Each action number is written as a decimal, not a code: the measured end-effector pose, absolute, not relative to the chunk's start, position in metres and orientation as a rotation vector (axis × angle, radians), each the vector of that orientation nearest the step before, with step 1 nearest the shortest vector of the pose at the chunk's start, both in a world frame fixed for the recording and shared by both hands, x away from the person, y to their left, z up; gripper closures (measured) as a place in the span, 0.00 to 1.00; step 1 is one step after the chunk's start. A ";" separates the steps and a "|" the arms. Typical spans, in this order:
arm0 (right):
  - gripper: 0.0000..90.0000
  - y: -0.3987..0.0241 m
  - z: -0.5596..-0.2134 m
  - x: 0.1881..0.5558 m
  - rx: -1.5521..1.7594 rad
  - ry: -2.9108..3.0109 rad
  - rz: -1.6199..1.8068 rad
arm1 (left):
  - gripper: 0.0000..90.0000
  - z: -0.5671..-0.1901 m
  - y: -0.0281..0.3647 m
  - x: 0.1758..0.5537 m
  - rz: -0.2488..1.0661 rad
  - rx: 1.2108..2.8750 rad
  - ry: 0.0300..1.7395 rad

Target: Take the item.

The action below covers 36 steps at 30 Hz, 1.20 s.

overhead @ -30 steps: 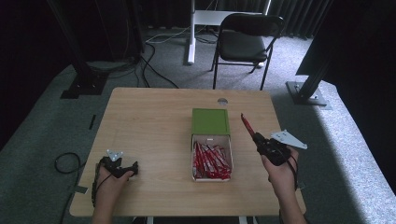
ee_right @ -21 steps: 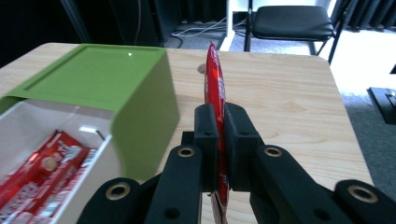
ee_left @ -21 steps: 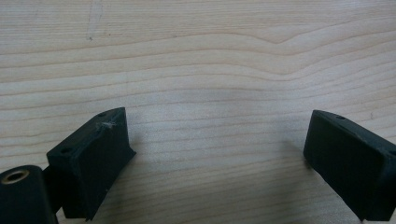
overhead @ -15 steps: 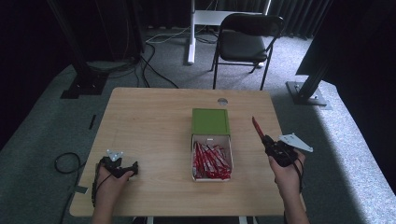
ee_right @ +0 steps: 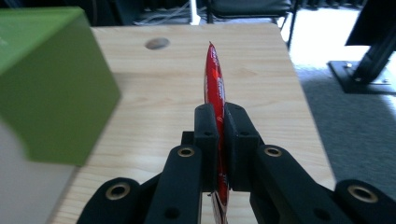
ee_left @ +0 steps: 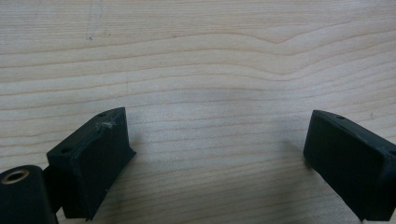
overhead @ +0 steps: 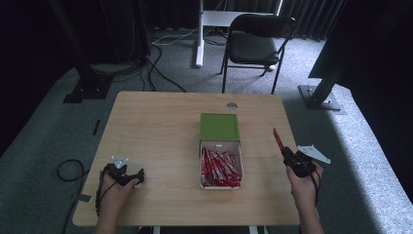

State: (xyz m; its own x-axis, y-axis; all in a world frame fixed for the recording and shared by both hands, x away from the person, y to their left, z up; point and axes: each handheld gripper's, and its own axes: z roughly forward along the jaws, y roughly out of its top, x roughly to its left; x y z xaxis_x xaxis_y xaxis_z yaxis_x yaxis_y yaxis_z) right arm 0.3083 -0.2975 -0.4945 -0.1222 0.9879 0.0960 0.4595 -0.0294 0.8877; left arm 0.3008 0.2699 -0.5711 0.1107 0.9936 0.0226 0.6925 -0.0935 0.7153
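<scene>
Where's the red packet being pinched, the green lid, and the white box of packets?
red packet (ee_right: 214, 79), right gripper view, its upper half.
green lid (overhead: 219, 127), high view, top face.
white box (overhead: 202, 163), high view, left wall.

Light wood table (overhead: 156, 126) with visible grain and a small round grey grommet (overhead: 232, 105) near the far edge. Behind it there's a black folding chair (overhead: 258, 41) on grey carpet (overhead: 44, 141), facing the table. Next to the chair is a white desk leg (overhead: 198, 34) with some black cables (overhead: 160, 63) snaking across the floor by it. Dark metal stands on both sides: one base plate (overhead: 85, 90) off the far left corner, another (overhead: 321, 97) off the far right. One more cable loop (overhead: 70, 169) lies on the carpet left of the table. Dark curtains (overhead: 311, 17) at the back.
</scene>
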 end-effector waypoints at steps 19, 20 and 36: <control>0.94 -0.332 -0.540 0.315 1.658 1.580 0.994 | 0.09 -0.571 0.270 0.301 0.714 1.846 1.637; 0.94 -0.332 -0.541 0.315 1.657 1.580 0.989 | 0.09 -0.571 0.270 0.301 0.714 1.845 1.637; 0.94 -0.339 -0.561 0.321 1.716 1.600 0.946 | 0.09 -0.571 0.270 0.301 0.714 1.845 1.637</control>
State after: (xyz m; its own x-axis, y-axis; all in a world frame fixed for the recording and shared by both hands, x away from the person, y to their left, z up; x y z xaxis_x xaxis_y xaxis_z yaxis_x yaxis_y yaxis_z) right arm 0.3206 -0.3387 -0.5608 0.0183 0.9950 0.0981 0.5650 -0.0912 0.8200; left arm 0.3008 0.2698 -0.5711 0.1098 0.9937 0.0217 0.6921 -0.0921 0.7159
